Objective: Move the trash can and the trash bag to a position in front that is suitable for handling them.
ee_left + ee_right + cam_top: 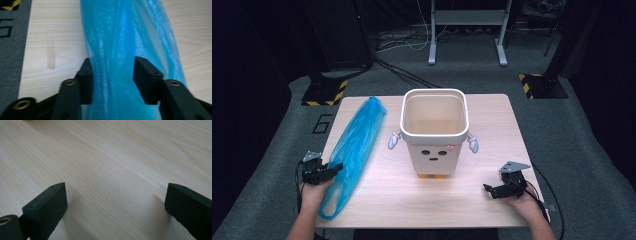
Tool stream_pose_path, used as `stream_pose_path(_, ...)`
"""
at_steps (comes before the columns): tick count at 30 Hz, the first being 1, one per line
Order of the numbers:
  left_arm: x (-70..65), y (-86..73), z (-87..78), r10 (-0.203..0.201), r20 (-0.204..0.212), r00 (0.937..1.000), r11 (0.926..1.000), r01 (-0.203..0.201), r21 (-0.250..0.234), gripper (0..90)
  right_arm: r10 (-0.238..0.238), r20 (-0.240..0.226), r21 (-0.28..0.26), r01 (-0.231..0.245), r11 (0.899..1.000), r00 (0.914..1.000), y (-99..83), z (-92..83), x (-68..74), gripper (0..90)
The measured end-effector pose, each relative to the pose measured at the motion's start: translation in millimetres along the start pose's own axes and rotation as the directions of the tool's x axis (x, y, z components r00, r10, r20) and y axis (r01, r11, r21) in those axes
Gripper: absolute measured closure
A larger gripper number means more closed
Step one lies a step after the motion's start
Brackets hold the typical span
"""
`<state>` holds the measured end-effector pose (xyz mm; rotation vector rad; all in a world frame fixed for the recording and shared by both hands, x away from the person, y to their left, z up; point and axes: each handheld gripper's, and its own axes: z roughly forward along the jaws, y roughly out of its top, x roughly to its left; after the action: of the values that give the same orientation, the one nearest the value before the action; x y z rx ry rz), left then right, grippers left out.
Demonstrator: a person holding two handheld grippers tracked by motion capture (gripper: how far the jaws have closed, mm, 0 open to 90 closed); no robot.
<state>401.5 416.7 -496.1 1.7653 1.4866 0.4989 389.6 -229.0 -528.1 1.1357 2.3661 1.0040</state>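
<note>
A long blue plastic bag (354, 145) lies stretched along the left side of the wooden table (492, 115). My left gripper (336, 169) reaches in from the left edge onto the bag's near part. In the left gripper view the bag (125, 32) runs between the parted jaws of the left gripper (112, 72) and spreads out under the right one; the pads do not squeeze it. A white bin (434, 130) with a face and small arms stands upright at the table's middle. My right gripper (488, 190) rests open near the front right, and in its own view the right gripper (115, 200) has bare wood between its jaws.
Grey carpet (562, 130) surrounds the table. Black stands with yellow-black striped bases (324, 92) are at the back left and back right, and a metal frame (467, 30) with cables is behind. Bare wood lies in front of the bin.
</note>
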Motion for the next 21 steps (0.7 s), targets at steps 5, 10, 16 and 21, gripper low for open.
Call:
stream_pose_path(5, 0.2, 1.0, -8.1, -0.009, 0.009, 0.9999, 0.9997, 0.009, -0.023, 39.2, -0.001, 0.001, -0.010, 0.001, 1.000, 1.0000, -0.5, -1.2, 0.0, 8.3)
stream_pose_path(10, -0.7, 6.5, -19.9, 0.009, 0.010, 0.9999, 0.9982, -0.009, -0.060, 37.5, -0.002, 0.000, -0.028, 0.002, 1.000, 1.0000, -1.2, -2.6, 0.3, 14.9)
stream_pose_path(16, -8.9, 13.6, -29.2, 0.048, 0.062, 0.9969, 0.9970, -0.044, -0.063, 38.7, 0.015, 0.021, -0.041, -0.014, 0.999, 0.9997, -1.0, -4.4, 1.7, 27.7)
stream_pose_path(21, -19.5, 21.0, -36.1, 0.085, 0.081, 0.9930, 0.9941, -0.079, -0.075, 39.0, 0.027, 0.039, -0.022, -0.026, 0.999, 0.9989, 2.2, -6.1, 3.6, 36.3)
